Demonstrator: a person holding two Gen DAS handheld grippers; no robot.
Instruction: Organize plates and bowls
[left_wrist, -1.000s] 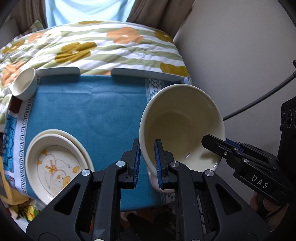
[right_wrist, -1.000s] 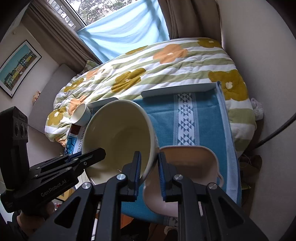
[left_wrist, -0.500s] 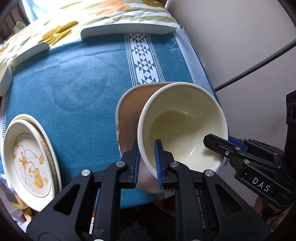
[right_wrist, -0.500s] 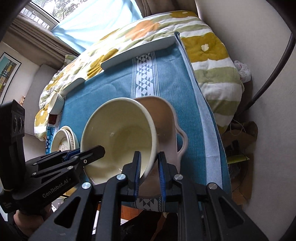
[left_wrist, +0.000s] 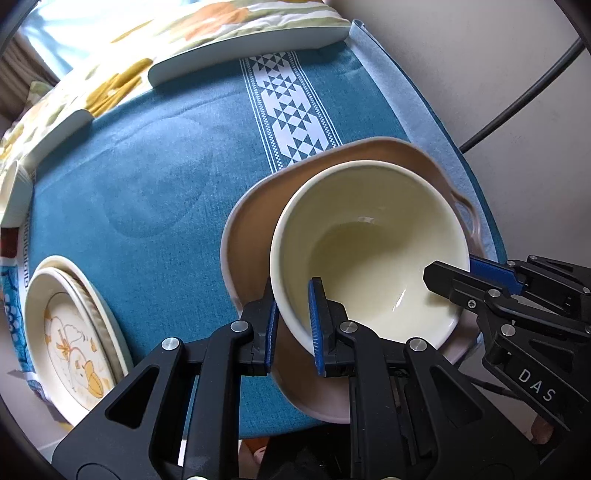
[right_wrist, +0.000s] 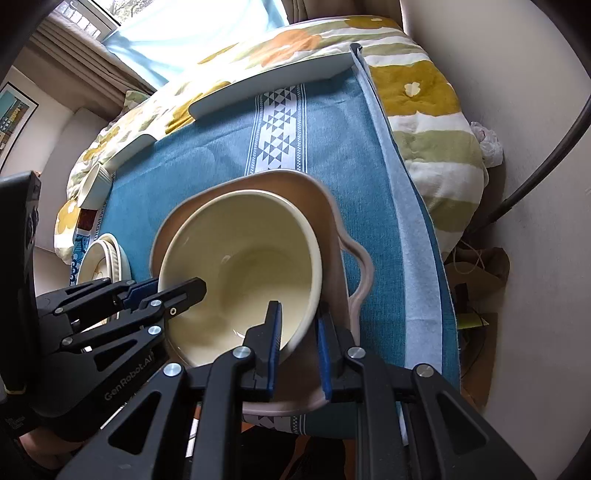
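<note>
Two grippers share one load over a table covered by a blue cloth (left_wrist: 147, 192), a flowered quilt (right_wrist: 424, 96) lying beyond its far edge. Largest dish on the near right side of the cloth is a pink handled dish (left_wrist: 255, 229), also seen in the right view (right_wrist: 325, 221). Inside its outline sits the cream bowl (left_wrist: 369, 251), (right_wrist: 240, 258), tilted, mouth toward the cameras.

Change over the last second: bowl was up in the air above the cloth, pink dish only below and beside it; now both hands have come down and the bowl sits low inside the pink dish. Whether its base already touches, cannot tell. Reading: nesting step is nearly done, release looks like the next move.

Left gripper (left_wrist: 292, 325) is clamped on the bowl's near-left rim, one pad inside, one outside. Right gripper (right_wrist: 298, 347) is clamped on the opposite rim the same way. Neither has let go.

Stack of plates with a duck print (left_wrist: 74, 343) sits at the near left of the cloth, well apart from the bowl, untouched. Small white cup (right_wrist: 94, 184) lies at the far left edge, also apart.
</note>
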